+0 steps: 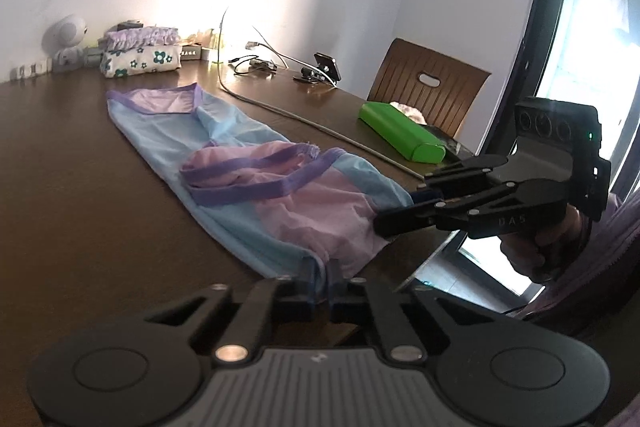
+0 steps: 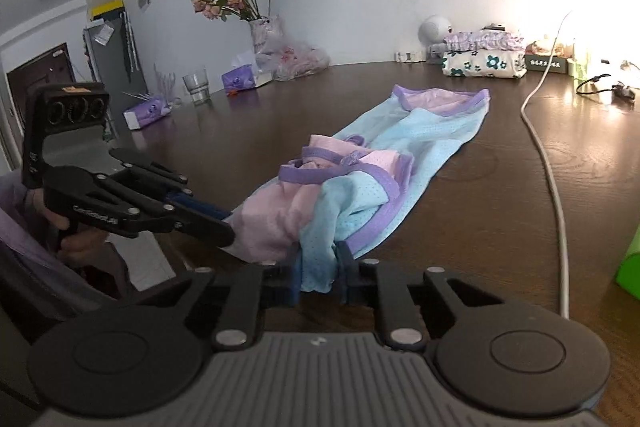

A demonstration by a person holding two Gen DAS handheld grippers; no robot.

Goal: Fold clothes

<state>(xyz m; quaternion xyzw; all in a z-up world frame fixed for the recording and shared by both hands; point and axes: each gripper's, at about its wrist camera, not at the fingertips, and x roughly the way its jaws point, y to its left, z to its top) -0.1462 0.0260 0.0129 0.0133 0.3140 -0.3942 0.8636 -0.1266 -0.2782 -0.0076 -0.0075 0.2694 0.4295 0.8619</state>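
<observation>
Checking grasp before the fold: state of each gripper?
Left gripper: closed on the near edge of the garment.
Right gripper: closed on a bunch of the same garment's near end.

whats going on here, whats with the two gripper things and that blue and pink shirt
A person is folding a blue and pink garment on a dark wooden table, holding one hand-held gripper in each hand. The left hand-held gripper is shut on the garment's near edge, and the right hand-held gripper is clamped on a bunch of blue fabric at the same end. The garment lies stretched out lengthwise away from them, with its purple-trimmed parts already folded in over the middle. A green box sits off to the side.
</observation>
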